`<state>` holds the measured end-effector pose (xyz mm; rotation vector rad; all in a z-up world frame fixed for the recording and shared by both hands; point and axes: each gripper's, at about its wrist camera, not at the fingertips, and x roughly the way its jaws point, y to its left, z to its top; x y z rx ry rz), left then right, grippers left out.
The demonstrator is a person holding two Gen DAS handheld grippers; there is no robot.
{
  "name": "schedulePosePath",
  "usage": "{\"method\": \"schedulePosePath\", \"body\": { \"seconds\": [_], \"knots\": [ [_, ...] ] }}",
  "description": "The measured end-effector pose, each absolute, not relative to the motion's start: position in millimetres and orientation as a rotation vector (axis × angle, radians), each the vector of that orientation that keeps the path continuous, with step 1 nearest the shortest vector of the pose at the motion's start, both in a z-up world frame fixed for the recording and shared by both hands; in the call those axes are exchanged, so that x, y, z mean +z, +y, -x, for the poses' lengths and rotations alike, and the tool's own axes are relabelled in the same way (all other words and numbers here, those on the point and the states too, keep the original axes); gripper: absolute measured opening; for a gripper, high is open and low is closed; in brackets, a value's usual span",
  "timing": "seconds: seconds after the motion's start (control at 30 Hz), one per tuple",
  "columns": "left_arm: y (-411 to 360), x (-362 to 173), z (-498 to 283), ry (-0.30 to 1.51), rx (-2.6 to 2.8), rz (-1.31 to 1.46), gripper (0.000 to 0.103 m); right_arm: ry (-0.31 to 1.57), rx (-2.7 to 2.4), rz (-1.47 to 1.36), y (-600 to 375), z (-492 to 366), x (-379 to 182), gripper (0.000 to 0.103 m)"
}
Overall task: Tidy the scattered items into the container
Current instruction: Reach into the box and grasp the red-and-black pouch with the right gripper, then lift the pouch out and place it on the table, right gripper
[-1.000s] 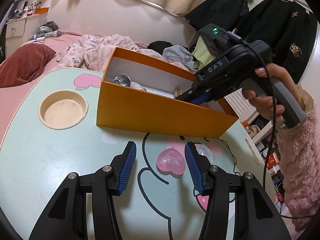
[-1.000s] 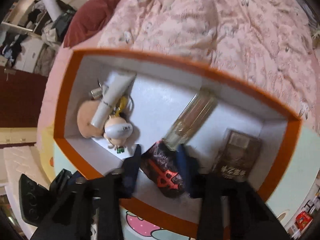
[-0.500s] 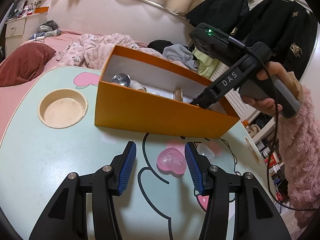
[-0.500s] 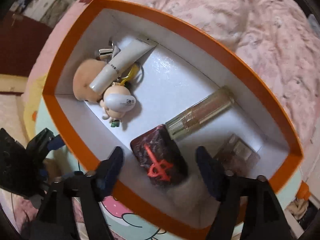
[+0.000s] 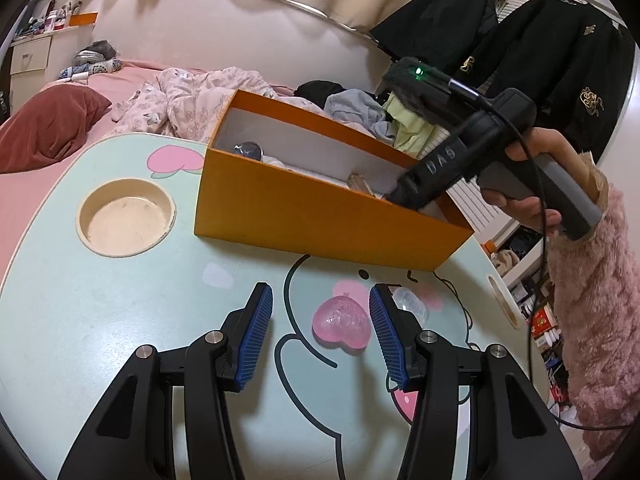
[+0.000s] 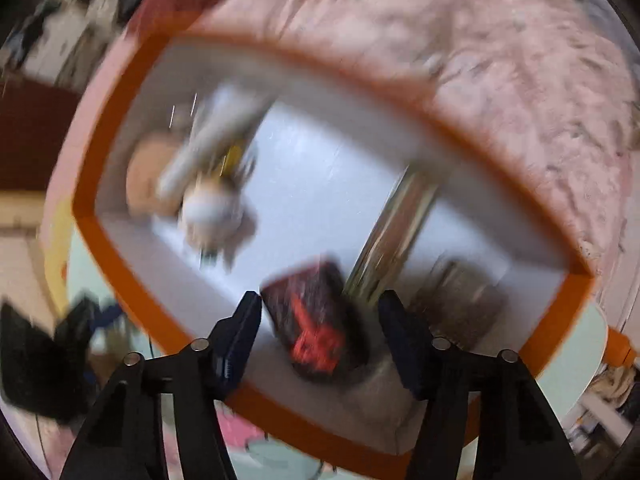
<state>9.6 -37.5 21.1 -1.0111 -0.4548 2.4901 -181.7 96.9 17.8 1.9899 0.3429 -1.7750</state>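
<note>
Over the orange box [image 6: 120, 292], right tool [image 6: 320, 320] half-spread, closing, straddling dark packet [image 6: 316, 320], not gripping.

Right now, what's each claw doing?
Left claw: open over the table, pink heart between its pads, not gripped.
Right claw: open, has just been closing; dark packet lies in orange box.

A home bedroom: a bed [image 5: 120, 76] with pink sheets, a rumpled floral quilt [image 5: 192, 96] and a dark red pillow [image 5: 48, 128] lies past the desk's [image 5: 120, 300] far edge, and black jackets [image 5: 560, 60] hang on a rail by the wall.
</note>
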Motion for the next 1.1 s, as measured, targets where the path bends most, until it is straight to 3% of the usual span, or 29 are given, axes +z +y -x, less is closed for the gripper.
{"method": "schedulePosePath", "body": {
  "seconds": [0.33, 0.4, 0.43, 0.77, 0.93, 1.1],
  "knots": [
    [-37, 23, -9, -0.458, 2.486, 1.003, 0.052, 0.301, -1.811, -1.953, 104, 182, 27, 0.048],
    [-38, 22, -8, -0.464, 2.487, 1.009, 0.052, 0.274, -1.824, -1.932, 107, 183, 37, 0.044],
    [-37, 22, -9, -0.462, 2.486, 1.009, 0.052, 0.264, -1.833, -1.919, 108, 183, 42, 0.038],
    [-39, 21, -10, -0.462, 2.488, 0.999, 0.052, 0.107, -1.964, -1.747, 138, 169, 93, 0.038],
    [-40, 21, -9, -0.462, 2.485, 0.998, 0.052, 0.079, -2.013, -1.579, 153, 116, 130, 0.038],
    [-41, 21, -8, -0.461, 2.487, 0.998, 0.052, 0.111, -1.981, -1.591, 158, 63, 103, 0.038]
  ]
}}
